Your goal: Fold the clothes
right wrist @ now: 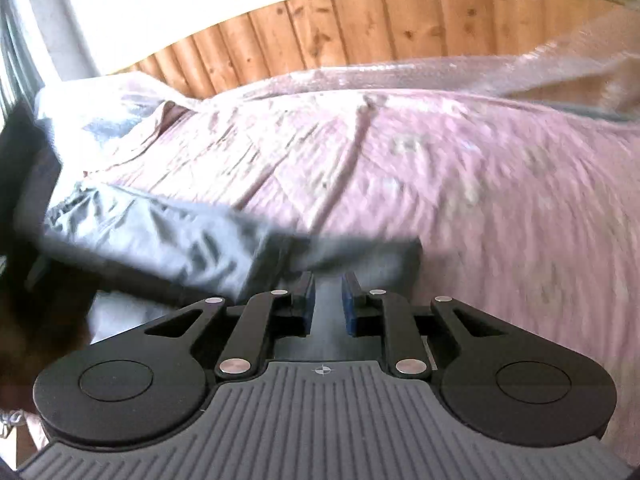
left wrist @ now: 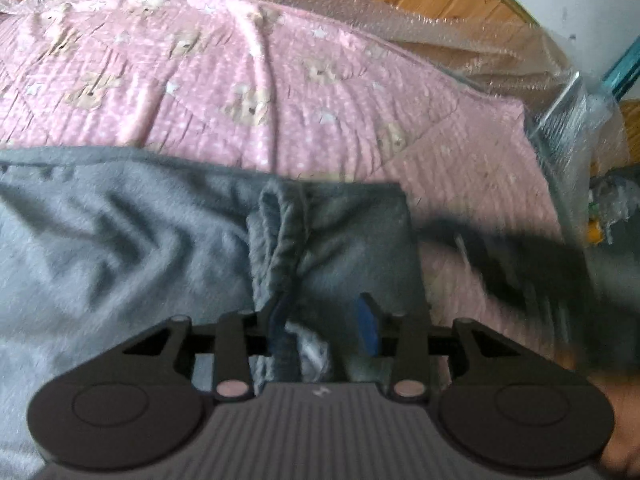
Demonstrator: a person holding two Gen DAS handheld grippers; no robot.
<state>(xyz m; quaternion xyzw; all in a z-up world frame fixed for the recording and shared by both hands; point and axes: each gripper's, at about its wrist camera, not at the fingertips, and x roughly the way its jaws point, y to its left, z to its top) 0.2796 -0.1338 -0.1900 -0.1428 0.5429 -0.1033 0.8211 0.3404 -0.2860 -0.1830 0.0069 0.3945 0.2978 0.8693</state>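
Note:
A grey garment (left wrist: 120,240) lies spread on a pink bear-print bedspread (left wrist: 280,100). My left gripper (left wrist: 324,312) sits over the garment's near edge with bunched grey fabric and a drawstring loop (left wrist: 280,232) between its blue-padded fingers, which stand apart. My right gripper (right wrist: 329,292) is shut on a fold of the same grey garment (right wrist: 340,256) and holds it above the bedspread (right wrist: 480,200). The right gripper also shows as a dark blur in the left wrist view (left wrist: 520,264).
A wooden headboard (right wrist: 360,28) runs along the far side. Clear bubble wrap (left wrist: 400,12) covers the far edge of the bed. A dark chair or frame (right wrist: 32,184) stands at the left. The view is motion-blurred.

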